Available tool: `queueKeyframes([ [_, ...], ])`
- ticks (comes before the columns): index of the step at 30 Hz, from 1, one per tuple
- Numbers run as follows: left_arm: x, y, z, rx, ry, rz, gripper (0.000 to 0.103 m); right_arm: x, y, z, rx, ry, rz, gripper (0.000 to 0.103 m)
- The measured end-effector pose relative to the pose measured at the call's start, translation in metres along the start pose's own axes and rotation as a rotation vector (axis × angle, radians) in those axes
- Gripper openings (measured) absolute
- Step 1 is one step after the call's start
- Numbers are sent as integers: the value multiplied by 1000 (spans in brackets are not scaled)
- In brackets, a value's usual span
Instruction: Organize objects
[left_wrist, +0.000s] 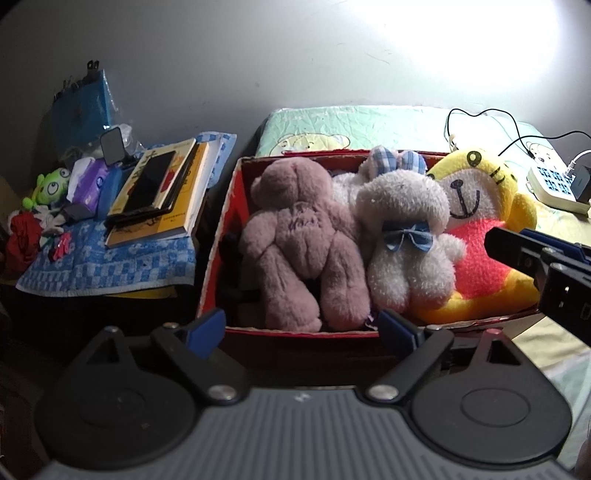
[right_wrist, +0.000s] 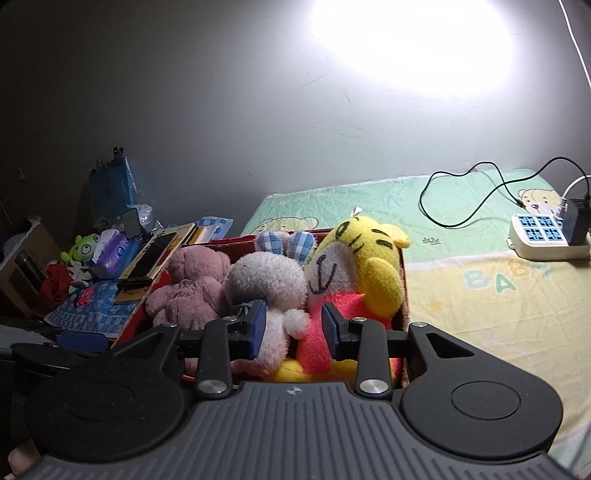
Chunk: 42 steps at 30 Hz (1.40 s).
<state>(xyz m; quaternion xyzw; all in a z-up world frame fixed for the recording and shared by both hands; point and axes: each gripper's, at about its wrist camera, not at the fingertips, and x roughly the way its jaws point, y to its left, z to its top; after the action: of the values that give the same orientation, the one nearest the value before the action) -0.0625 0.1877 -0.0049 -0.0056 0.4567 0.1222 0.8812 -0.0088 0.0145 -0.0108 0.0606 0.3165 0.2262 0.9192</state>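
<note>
Up close, the left gripper (left_wrist: 303, 328) has its fingers (left_wrist: 207, 326) spread wide with nothing between them, hovering at the near rim of the red box (left_wrist: 229, 206). The right gripper (right_wrist: 293, 328) has fingers (right_wrist: 258, 325) parted and not pressing anything; the white bunny's paw and the tiger's red belly show in the gap. Inside the box lie a pink bear (left_wrist: 299, 240), the white bunny (left_wrist: 402, 240) and the yellow tiger (left_wrist: 480, 206), side by side. The box sits on a bed (right_wrist: 480, 295) beside a power strip (right_wrist: 543, 236). Left of it, books (left_wrist: 162, 192) rest on a blue checked cloth (left_wrist: 103, 269).
</note>
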Motion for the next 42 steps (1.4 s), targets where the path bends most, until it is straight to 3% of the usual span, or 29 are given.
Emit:
queueKeyframes([
  [7,-17,-23,0,19,-40,-37,91,-17,-14,-4,28,8,-117,47],
  [11,-19,-45,0,36,-52,-45,100,-28,-29,-6,54,2,-191,53],
  [18,-15,-84,2,77,-13,-67,100,-44,-66,-13,129,31,-284,56],
  [24,-14,-114,3,113,26,-89,99,-52,-90,-17,180,42,-372,70],
  [32,-18,-126,7,111,19,-80,99,-50,-93,-15,180,74,-377,70],
  [42,-8,-83,11,31,39,6,99,-27,-48,1,93,79,-289,74],
])
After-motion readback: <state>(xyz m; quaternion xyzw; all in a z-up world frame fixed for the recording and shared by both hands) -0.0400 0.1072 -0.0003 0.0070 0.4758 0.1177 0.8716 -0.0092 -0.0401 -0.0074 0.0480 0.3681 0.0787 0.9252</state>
